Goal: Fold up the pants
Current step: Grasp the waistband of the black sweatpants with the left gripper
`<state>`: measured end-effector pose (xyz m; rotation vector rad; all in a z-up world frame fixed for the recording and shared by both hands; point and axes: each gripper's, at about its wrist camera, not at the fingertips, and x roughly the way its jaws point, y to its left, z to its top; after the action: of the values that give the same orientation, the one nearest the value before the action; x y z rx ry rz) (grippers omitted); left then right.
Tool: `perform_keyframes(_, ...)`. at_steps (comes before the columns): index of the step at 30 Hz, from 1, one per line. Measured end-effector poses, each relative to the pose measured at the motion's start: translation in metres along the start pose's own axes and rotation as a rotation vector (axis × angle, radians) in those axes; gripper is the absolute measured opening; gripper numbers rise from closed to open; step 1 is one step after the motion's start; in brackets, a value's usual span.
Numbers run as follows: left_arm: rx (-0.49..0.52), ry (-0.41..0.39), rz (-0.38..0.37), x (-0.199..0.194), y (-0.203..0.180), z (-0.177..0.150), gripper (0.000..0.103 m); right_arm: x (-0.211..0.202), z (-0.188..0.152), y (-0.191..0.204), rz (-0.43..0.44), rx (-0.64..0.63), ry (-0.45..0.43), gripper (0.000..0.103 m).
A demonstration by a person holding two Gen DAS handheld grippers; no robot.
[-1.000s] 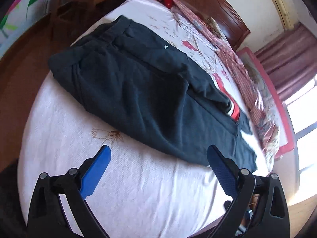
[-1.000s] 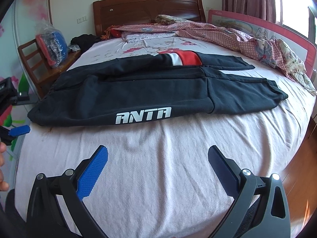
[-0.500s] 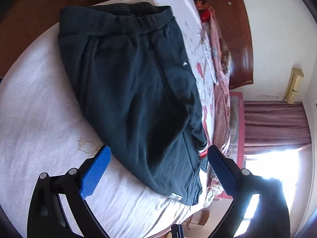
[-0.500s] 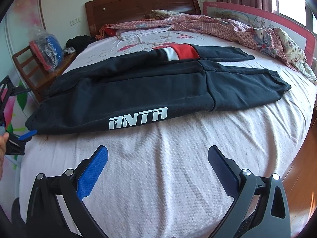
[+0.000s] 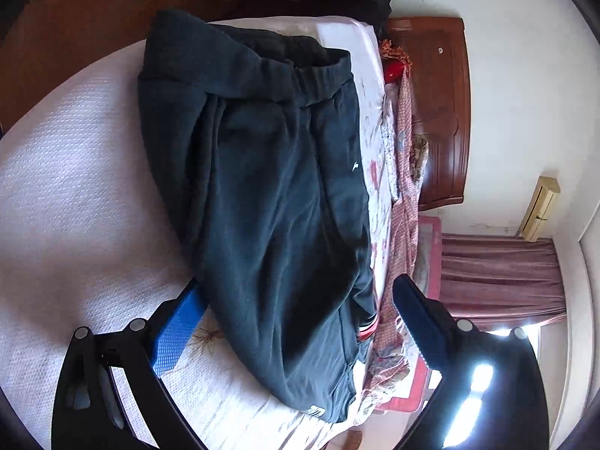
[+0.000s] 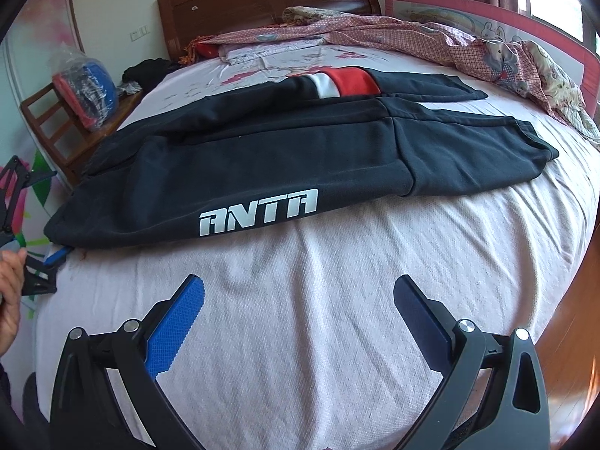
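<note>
left gripper (image 5: 296, 300) now straddling pants (image 5: 270, 195) waist corner

Pants (image 6: 285, 157) lie across the bed (image 6: 337, 300); blanket (image 6: 431, 33) behind, perhaps touching.

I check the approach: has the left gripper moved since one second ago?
Yes. The open left gripper has come closer to the black pants; in the right wrist view it sits at their waist end by the pink bedsheet.

Black pants (image 6: 285, 157) flat on bed (image 6: 337, 300)
</note>
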<state>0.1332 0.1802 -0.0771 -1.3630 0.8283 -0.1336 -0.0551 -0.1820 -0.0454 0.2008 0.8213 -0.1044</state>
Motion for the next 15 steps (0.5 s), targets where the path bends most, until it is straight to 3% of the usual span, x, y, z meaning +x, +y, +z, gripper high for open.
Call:
perform_keyframes(6,0.009,-0.034,-0.005,0.006,-0.005,0.009,0.096,0.000,-0.001,0.006,0.017,-0.018,0.002,0.100)
perform_keyframes(7,0.004,-0.042,0.012,0.006,-0.003,0.009,0.088,-0.001,-0.001,0.007,0.016,-0.018,0.000,0.100)
perform_keyframes(10,0.036,-0.035,0.039,0.008,-0.005,0.009,0.079,0.000,0.000,0.006,0.017,-0.012,0.001,0.100)
perform_keyframes(12,0.052,-0.030,0.065,0.010,-0.003,0.011,0.065,0.001,0.000,0.005,0.018,-0.007,0.007,0.100)
perform_keyframes(15,-0.002,-0.021,0.082,0.013,0.014,0.019,0.028,0.000,0.001,0.002,0.020,0.002,0.006,0.100)
